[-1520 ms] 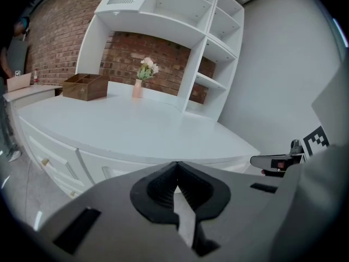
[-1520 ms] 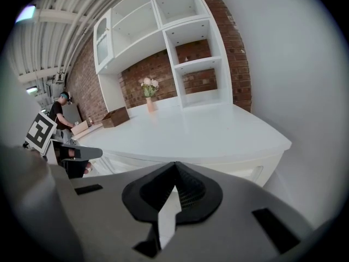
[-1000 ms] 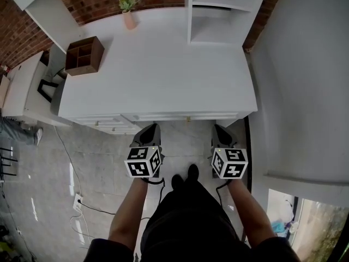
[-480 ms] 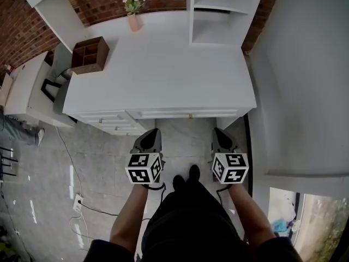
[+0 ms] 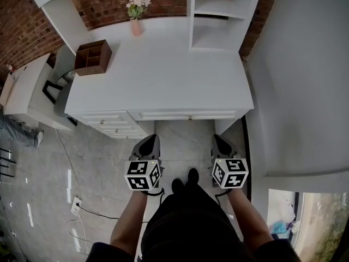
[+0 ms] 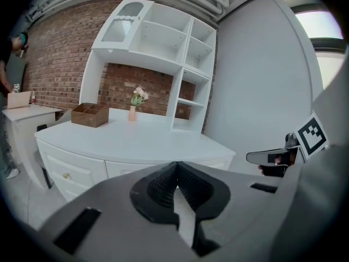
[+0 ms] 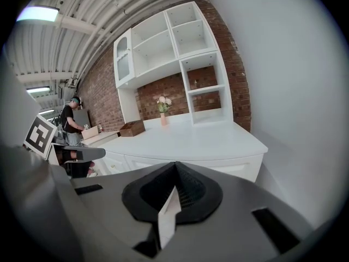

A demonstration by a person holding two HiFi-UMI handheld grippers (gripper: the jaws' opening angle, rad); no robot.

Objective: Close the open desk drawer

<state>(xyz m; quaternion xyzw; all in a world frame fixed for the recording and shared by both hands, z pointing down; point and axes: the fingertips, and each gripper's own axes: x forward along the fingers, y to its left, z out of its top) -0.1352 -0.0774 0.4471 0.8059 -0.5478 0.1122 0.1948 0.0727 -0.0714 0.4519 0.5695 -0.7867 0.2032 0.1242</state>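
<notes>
Jaws of left gripper (image 5: 151, 140) together, empty, right gripper (image 5: 217, 138) the same, clear of desk (image 5: 163, 75)

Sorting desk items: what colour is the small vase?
Pale pink; the vase shows best in the head view.

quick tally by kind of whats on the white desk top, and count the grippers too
wooden organizer box: 1
vase of flowers: 1
white shelf unit: 1
grippers: 2, the left gripper and the right gripper
total: 5
</notes>
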